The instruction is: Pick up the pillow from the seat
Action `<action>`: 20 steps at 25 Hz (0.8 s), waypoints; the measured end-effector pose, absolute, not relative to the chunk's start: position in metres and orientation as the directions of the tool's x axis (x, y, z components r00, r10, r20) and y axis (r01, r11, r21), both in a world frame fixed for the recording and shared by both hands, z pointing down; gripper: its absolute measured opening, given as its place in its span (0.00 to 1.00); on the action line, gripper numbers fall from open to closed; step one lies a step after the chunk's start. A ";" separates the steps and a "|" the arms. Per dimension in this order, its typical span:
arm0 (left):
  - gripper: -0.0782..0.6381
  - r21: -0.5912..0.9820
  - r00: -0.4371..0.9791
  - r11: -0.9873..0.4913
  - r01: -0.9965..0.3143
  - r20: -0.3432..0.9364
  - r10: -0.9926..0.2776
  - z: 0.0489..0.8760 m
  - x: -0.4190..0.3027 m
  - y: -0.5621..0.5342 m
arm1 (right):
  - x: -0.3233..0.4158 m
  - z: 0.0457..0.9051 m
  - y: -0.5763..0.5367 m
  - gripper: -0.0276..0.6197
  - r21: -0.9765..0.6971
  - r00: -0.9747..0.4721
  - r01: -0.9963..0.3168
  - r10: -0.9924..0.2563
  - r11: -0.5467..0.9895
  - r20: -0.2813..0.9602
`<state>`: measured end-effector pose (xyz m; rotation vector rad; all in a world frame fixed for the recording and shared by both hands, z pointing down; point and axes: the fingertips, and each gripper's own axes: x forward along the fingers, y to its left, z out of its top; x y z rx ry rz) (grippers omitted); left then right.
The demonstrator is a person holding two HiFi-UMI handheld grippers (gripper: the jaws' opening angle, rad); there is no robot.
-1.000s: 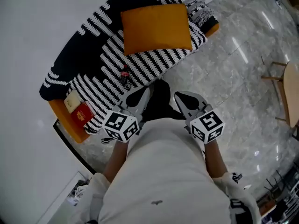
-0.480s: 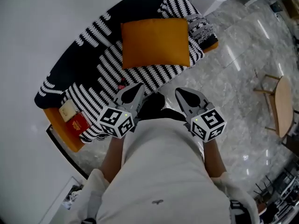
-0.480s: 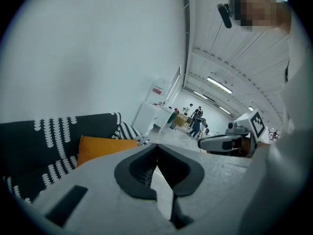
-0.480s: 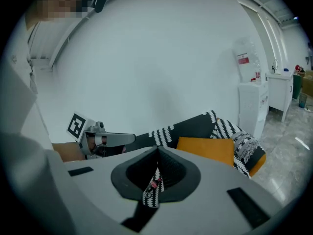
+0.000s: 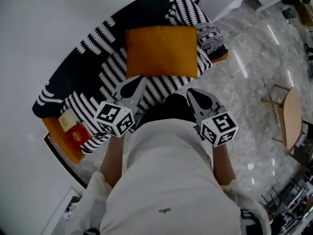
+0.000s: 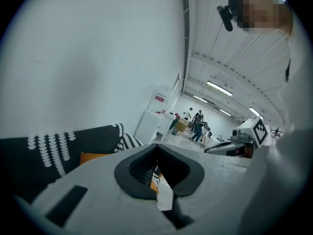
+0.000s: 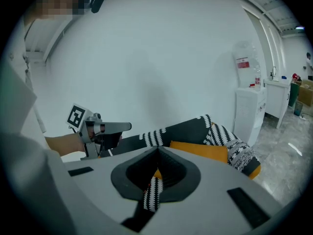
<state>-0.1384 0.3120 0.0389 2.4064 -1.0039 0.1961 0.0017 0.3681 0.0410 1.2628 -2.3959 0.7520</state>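
**A:** What lies at the far left of the head view?

**B:** A red book (image 5: pixel 78 134) and a pale flat item (image 5: pixel 65 120) sit on the left end of the seat (image 5: pixel 93 53). The seat is a long bench under a black-and-white striped throw, set against a white wall.

**A:** Where are the tongs?

**B:** The left tongs (image 5: pixel 133 83) hang above the seat's front edge, pointing at the pillow. Their jaws are together with nothing between them. The right tongs (image 5: pixel 194 94) are held level with them, just off the front edge, also closed and empty.

**A:** And the pillow?

**B:** The orange pillow (image 5: pixel 161 51) lies flat on the striped throw, toward the seat's right end. It sits just beyond both sets of tips, and neither holds it.

**A:** Anything further right?

**B:** A grey patterned cushion (image 5: pixel 211 33) sits just beside the pillow at the seat's right end. Well apart from it, a wooden chair (image 5: pixel 288 116) stands on the glossy marble floor (image 5: pixel 244 82).
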 end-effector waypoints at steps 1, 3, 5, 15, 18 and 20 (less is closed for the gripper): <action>0.12 0.410 0.712 -0.585 -0.700 0.326 -0.622 0.040 -0.140 0.311 | 0.000 0.042 0.366 0.05 -0.297 -0.554 -0.831 -0.654 0.470 0.515; 0.12 0.417 0.706 -0.573 -0.705 0.336 -0.624 0.046 -0.144 0.308 | -0.002 0.044 0.361 0.05 -0.302 -0.558 -0.828 -0.648 0.472 0.517; 0.12 0.434 0.706 -0.562 -0.704 0.343 -0.619 0.053 -0.147 0.308 | -0.004 0.044 0.357 0.05 -0.316 -0.566 -0.823 -0.643 0.471 0.516; 0.12 0.472 0.695 -0.514 -0.716 0.413 -0.588 0.087 -0.138 0.286 | 0.027 0.063 0.337 0.05 -0.307 -0.521 -0.853 -0.638 0.423 0.567; 0.12 0.442 0.674 -0.510 -0.738 0.452 -0.584 0.090 -0.126 0.274 | 0.044 0.071 0.329 0.05 -0.324 -0.523 -0.852 -0.618 0.412 0.587; 0.12 0.429 0.666 -0.509 -0.746 0.479 -0.572 0.092 -0.118 0.266 | 0.055 0.075 0.318 0.05 -0.341 -0.532 -0.846 -0.606 0.409 0.592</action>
